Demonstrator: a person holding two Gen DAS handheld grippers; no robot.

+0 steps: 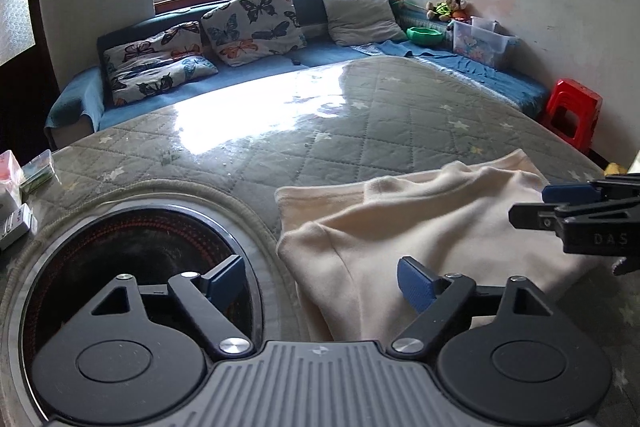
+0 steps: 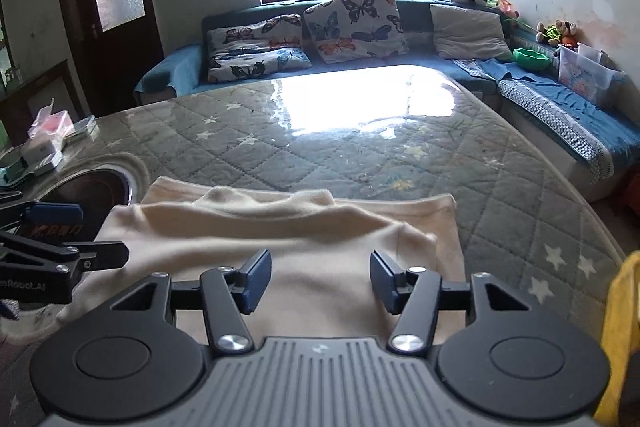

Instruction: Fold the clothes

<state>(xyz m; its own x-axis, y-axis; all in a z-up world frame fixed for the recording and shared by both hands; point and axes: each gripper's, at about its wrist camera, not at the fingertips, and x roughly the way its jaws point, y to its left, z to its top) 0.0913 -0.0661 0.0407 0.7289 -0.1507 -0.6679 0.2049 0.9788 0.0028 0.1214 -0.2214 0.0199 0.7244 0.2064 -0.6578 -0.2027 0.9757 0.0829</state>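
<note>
Cream top (image 2: 304,227) lies part folded near table's (image 2: 360,155) front edge. Both grippers, left gripper (image 1: 320,281) & right gripper (image 2: 316,277), wide open, holding nothing. Next: grab an edge, fold again.

The folded cream knit garment's (image 2: 304,247) near edge is hidden behind the right gripper's (image 2: 318,281) body; a yellow object (image 2: 620,327) is cut off at right.

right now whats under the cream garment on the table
The cream garment lies folded on the quilted star-pattern table cover, which shows all around it. Its left edge ends beside the round black burner set into the table. Anything beneath the cloth itself is covered.
</note>
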